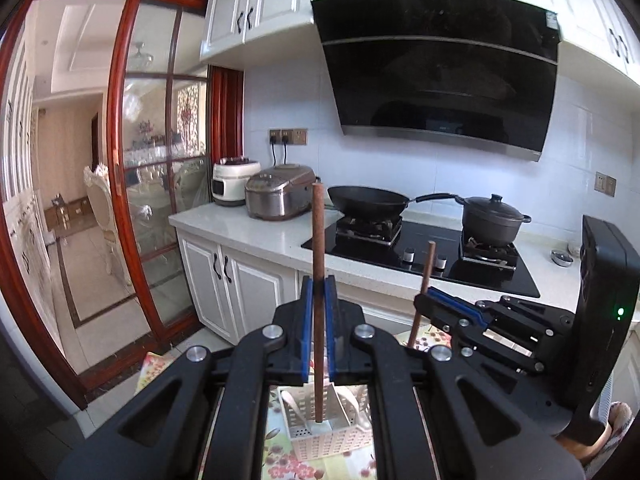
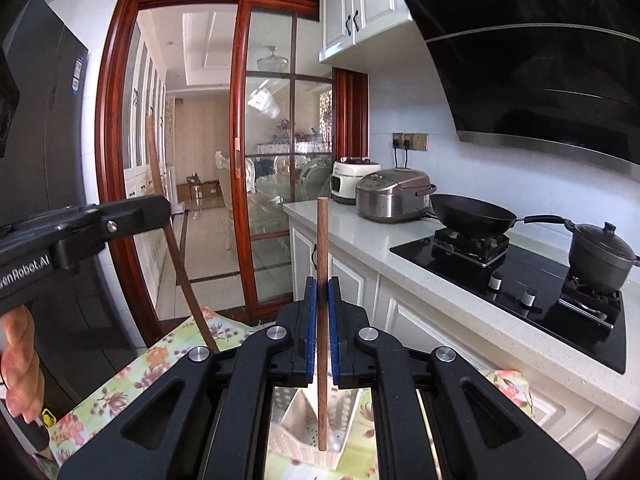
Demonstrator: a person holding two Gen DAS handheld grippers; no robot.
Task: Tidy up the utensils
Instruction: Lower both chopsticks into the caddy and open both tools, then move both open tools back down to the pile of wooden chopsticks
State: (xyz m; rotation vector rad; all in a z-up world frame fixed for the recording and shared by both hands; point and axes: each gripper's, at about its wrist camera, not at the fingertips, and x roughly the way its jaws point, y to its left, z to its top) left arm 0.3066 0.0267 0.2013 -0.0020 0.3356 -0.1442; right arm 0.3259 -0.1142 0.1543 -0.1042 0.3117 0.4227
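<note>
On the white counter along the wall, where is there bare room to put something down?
The counter is bare in front of the two rice cookers, from its left end to the black stove. The stove is crowded: wok and lidded pot fill both burners.

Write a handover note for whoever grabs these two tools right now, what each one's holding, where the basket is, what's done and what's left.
Left tool: shut on a brown stick, held upright.
Right tool: shut on a second brown stick, also upright.
White slotted basket sits on the flowered cloth directly below both tools; a white utensil already lies in it.
Done: both sticks picked up and raised over the basket.
Left: lower each stick into a basket compartment, open, withdraw. Which compartment is not clear from here.
</note>
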